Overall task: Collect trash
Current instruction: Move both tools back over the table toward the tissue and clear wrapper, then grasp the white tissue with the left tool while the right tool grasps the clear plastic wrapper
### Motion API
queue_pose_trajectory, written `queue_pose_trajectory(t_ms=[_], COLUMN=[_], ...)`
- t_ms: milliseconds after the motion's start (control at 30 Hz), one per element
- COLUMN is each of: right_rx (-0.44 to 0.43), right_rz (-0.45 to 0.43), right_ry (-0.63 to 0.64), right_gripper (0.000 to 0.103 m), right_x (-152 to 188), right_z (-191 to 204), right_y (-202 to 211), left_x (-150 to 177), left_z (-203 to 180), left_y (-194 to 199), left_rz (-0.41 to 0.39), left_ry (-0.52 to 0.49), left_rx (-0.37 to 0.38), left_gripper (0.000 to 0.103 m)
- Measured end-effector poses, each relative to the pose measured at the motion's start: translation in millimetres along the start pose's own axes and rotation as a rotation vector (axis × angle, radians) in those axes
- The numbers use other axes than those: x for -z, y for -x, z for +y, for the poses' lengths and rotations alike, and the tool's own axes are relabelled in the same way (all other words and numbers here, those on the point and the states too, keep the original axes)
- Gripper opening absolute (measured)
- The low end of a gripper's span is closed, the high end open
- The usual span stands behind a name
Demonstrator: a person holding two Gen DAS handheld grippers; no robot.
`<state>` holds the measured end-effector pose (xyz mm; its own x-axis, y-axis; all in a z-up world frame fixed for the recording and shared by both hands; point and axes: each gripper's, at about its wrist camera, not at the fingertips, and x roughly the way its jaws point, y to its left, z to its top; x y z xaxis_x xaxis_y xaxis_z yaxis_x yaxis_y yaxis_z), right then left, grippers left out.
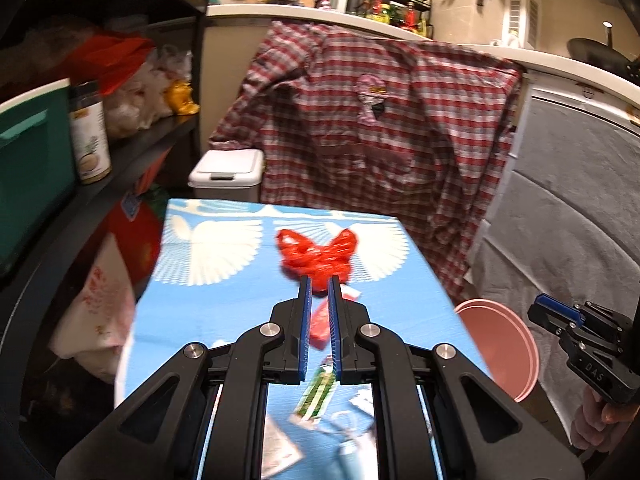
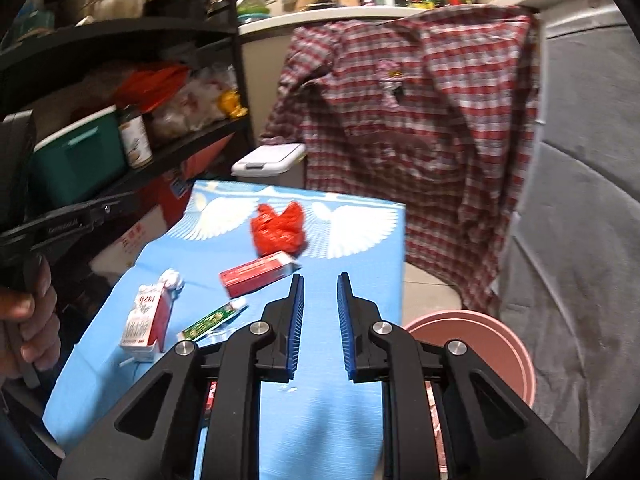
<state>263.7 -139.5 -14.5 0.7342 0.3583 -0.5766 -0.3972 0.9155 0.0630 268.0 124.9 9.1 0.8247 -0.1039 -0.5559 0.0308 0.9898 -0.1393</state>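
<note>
Blue-padded fingers of the left gripper (image 1: 319,282) fill the foreground of its own view, drawn close with only a narrow gap and nothing pinched between them. Just past the tips, at twelve o'clock, lies the crumpled red plastic bag (image 1: 318,258) on the blue wing-patterned cloth (image 1: 216,248); whether the tips touch it cannot be told. Under the fingers, toward six o'clock, sit the red carton (image 1: 320,326) and the green toothpaste tube (image 1: 318,394). From the right wrist, the right gripper (image 2: 320,280) hangs with its fingers set clearly apart, holding nothing, above bare cloth. From it the red carton (image 2: 258,274) lies at about ten o'clock, just beside the left fingertip, the red bag (image 2: 278,232) farther off at eleven, the toothpaste tube (image 2: 212,322) at nine, and a red-and-white milk carton (image 2: 144,322) standing farther out at nine with a white crumpled tissue (image 2: 173,279) just behind it. A pink bucket (image 2: 472,344) stands on the floor at three o'clock, beside the cloth's edge. Behind hang a red plaid shirt (image 2: 416,120) and a white lidded bin (image 2: 268,160).
</note>
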Motion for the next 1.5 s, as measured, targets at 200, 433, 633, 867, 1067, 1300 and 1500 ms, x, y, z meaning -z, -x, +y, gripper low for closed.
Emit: queue_pose_trajectory(t_ms=[200,433,633,867,1067,1300,1500], right_rx=[-0.031,-0.083,-0.15,-0.232,-0.255,-0.252,-0.241], right_rz=[0.04,0.12,0.195,0.255,0.308,0.365,0.375], right_ry=[0.038,0.061,0.15,0.243,0.309,0.348,0.362], right_gripper=[0.018,0.018,0.021,0.022,0.029,0.029,0.013], right_x=[3.9,11.8,28.2,40.9,52.5,62.4,63.6], right_z=[17.6,29.1,50.2,74.9,86.4,89.6,87.5], right_y=[-18.8,-50.1,-75.5,-94.4,-106.8,-118.3,-119.9], left_x=[6.8,18.1,31.1,43.5,53.8,62.8,65.1], left_z=[40.2,73.0,87.2,94.6,94.3,102.0,97.6], left_y=[-6.4,-27.5,-49.6,-75.8,-100.0,-118.3,-125.6], left_rz=[0.023,0.07,0.125,0.195,0.276,0.34,0.36], left_ry=[0.03,0.066,0.064,0.081,0.072,0.122,0.107], left_rx=[-0.037,-0.058,-0.052,-0.017,-0.038,-0.026,-0.023], left_gripper=[0.009,0.009,0.009,0.009,0.018,0.03,0.017])
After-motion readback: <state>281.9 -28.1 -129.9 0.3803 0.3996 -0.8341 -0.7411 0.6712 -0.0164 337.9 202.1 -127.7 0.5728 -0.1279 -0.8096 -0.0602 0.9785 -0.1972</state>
